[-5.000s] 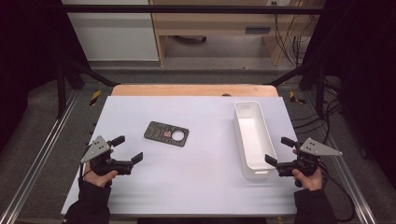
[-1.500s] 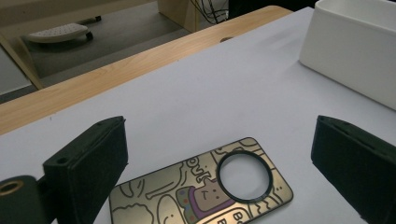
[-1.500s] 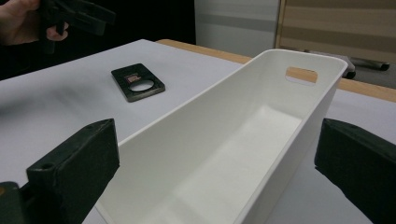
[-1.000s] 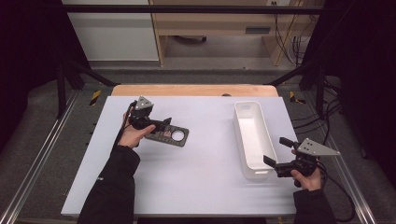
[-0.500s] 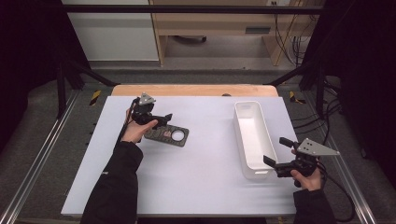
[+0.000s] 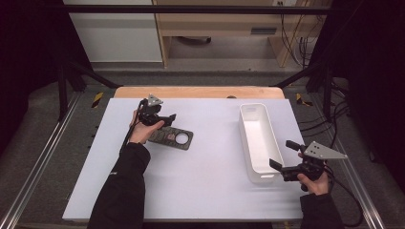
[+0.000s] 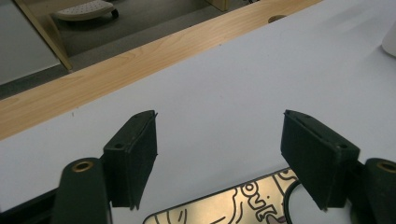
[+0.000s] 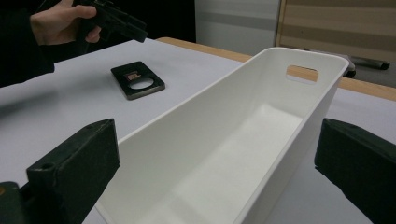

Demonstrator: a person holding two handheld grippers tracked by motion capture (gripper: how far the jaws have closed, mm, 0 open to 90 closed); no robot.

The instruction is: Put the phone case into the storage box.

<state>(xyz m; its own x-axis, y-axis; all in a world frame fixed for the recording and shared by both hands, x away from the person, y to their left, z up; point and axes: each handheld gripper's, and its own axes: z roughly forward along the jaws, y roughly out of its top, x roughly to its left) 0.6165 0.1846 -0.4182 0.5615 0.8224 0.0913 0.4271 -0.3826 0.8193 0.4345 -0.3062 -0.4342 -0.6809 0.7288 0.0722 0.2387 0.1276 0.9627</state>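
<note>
A dark flat plate with a round hole lies on the white table, left of centre. My left gripper hovers over the plate's far left end. Its jaws have just been closing but still stand apart. In the left gripper view the plate's edge lies low between the jaws of my left gripper, with neither pad touching it. My right gripper is open at the near end of the white bin. Seen from my right gripper, its jaws stand on either side of the bin.
The long white bin is empty and has a handle slot in its far wall. A wooden strip runs along the table's far edge. Metal frame rails flank the table on both sides.
My left hand went from the table's near left corner to the plate, then dropped a little toward it with its jaws narrowing. The right gripper stayed by the bin.
</note>
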